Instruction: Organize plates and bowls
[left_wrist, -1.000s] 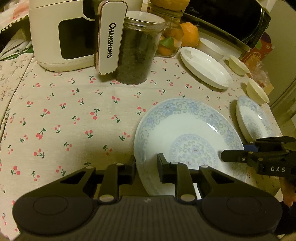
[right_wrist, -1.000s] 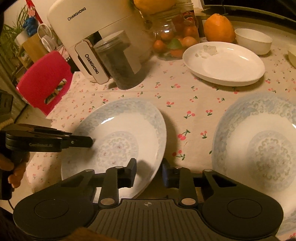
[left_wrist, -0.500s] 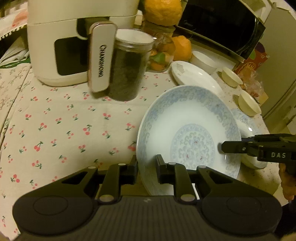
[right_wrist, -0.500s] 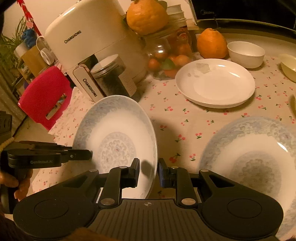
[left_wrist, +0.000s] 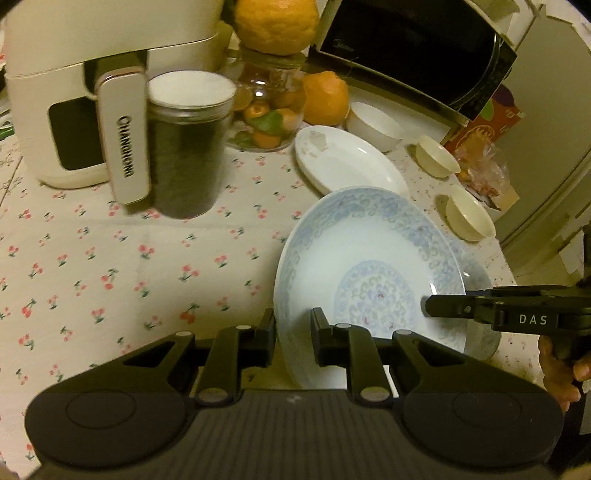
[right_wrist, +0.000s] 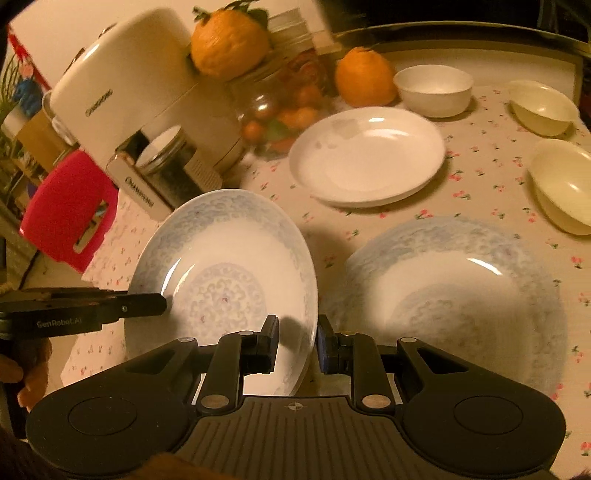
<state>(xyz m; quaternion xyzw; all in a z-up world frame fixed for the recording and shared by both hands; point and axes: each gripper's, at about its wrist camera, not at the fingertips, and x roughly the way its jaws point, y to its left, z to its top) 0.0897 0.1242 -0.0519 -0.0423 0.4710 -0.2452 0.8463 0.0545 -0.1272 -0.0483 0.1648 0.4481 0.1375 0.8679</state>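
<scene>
Above tablecloth (left_wrist: 110, 258) | both grippers' fingers (left_wrist: 266, 336) grasping patterned plate (left_wrist: 369, 266), empty | jar (left_wrist: 184, 166): dark contents

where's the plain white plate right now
In the right wrist view the plain white plate lies at the table's far side, between the fruit jar and the white bowl.

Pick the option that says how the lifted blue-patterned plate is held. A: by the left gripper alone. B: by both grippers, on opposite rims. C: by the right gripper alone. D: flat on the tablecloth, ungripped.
B: the left gripper and right gripper each pinch a rim of the tilted blue-patterned plate.
</scene>
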